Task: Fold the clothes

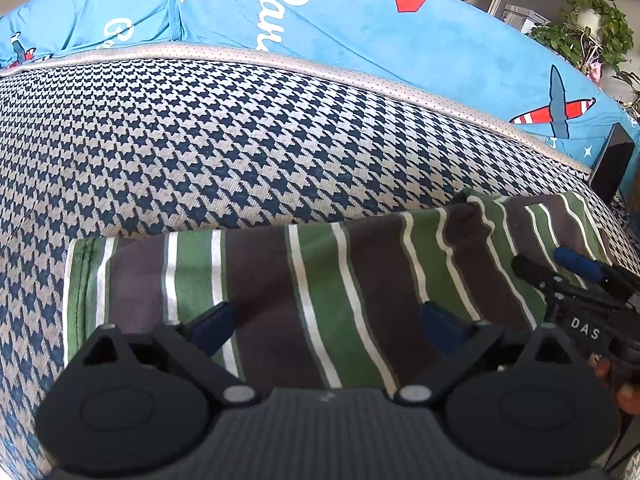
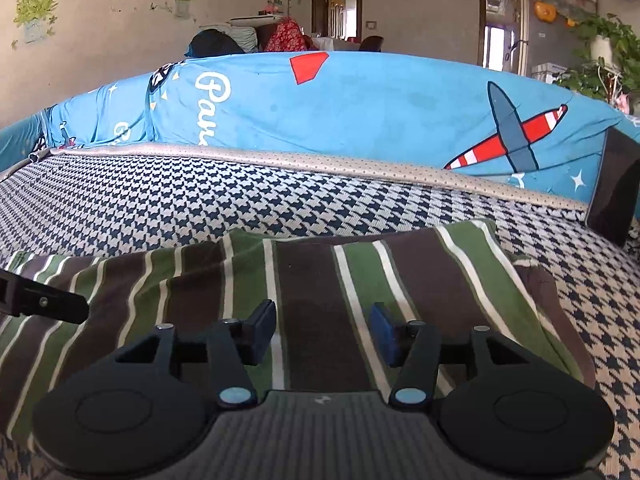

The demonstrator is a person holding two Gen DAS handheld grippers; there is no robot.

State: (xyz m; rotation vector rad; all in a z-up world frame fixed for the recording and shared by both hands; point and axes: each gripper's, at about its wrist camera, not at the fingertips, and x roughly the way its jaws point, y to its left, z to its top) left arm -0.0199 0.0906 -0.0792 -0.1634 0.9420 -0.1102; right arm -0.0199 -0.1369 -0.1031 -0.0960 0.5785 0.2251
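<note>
Both your grippers hover over the striped garment (image 1: 304,280) on the houndstooth cushion (image 1: 200,140). Your left gripper (image 1: 326,326) gapes wide, empty. Your right gripper (image 2: 324,330) is released too, pads clear of cloth.

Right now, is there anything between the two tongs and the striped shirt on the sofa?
Nothing visible. The striped shirt lies directly under both open tongs, left and right, with no other object on it. The dark box stands off to the side, clear of the shirt.
</note>
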